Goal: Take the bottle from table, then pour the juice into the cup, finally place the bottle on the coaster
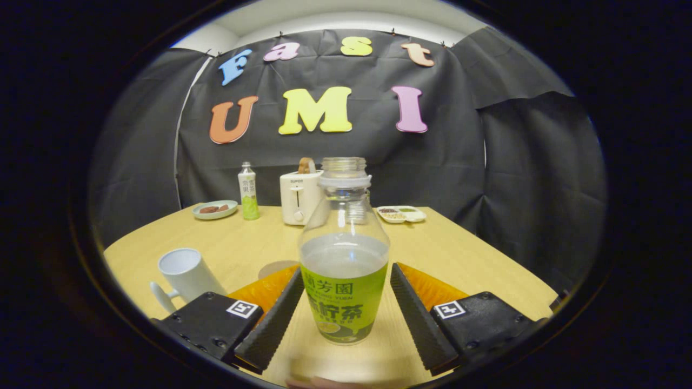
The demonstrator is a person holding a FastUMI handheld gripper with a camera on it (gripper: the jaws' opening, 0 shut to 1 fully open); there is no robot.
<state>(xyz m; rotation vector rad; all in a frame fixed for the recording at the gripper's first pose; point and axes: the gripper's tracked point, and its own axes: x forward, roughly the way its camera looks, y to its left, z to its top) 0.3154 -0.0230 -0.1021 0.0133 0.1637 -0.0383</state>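
Gripper (346, 308) held level over the tabletop, pointing straight ahead at the booth wall. Its two ribbed fingers (273, 319) are spread apart in a V, one each side of the clear plastic bottle with a green label (344, 254). There is a visible gap between each finger and the bottle wall, so the gripper is open and not pressing on the bottle.

The bottle stands upright on the light wooden table (465, 254), between the fingers. It has no cap; the threaded neck is open. Pale liquid fills it to about the top of the label, with the shoulder above it see-through.

The white ceramic cup with a handle (186, 275) stands upright on the table just beyond the left finger, handle towards the camera, well apart from the bottle. A flat round pale coaster (274, 267) lies between the cup and the bottle, partly hidden by the left finger.

The near table edge runs under the gripper. The right part of the tabletop beyond the right finger is bare wood up to its corner.

Along the far edge, near the black cloth, from left to right: a small round green plate with dark food (215, 209), a second slim capped bottle with a green-and-white label (248, 191), a white toaster with a slice of bread sticking out (299, 195), partly behind the near bottle's neck, and a white divided tray with small portions (401, 214). All of these stand well apart from the gripper.
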